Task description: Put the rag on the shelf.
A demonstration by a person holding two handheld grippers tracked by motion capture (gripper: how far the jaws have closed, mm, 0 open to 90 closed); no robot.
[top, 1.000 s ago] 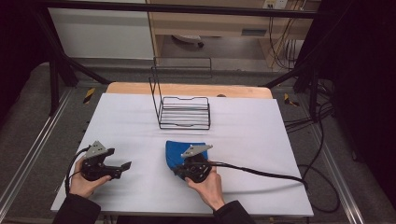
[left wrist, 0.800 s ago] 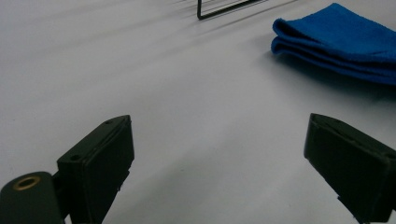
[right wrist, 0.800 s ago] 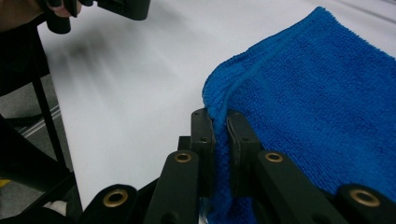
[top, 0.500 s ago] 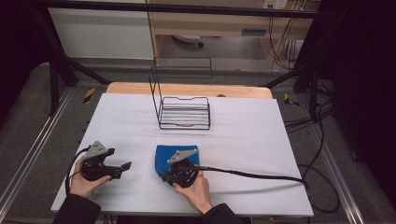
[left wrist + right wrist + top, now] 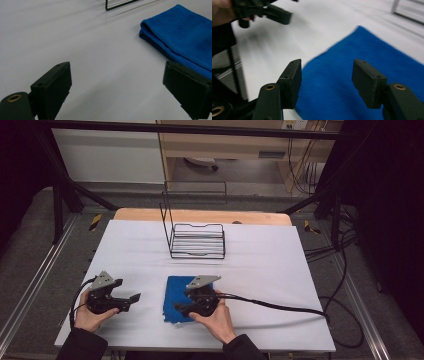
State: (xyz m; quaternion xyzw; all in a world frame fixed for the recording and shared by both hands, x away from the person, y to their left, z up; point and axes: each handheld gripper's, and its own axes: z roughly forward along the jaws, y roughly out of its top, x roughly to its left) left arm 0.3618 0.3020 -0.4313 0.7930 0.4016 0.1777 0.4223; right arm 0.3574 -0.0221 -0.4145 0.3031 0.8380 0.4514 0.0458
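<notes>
Cloth (image 5: pixel 180 297), folded and blue, lies flat on the white bench (image 5: pixel 280 270) at lower centre of the high view, in front of the wire rack (image 5: pixel 197 240) at mid-frame. Our right gripper (image 5: pixel 179 309) sits over its near-left corner with jaws wide and empty, while our left gripper (image 5: pixel 134 297), also wide and empty, rests at lower left, apart from the cloth. We judge the risk is pinching only the top layer, so the fold opens as we lift.
</notes>
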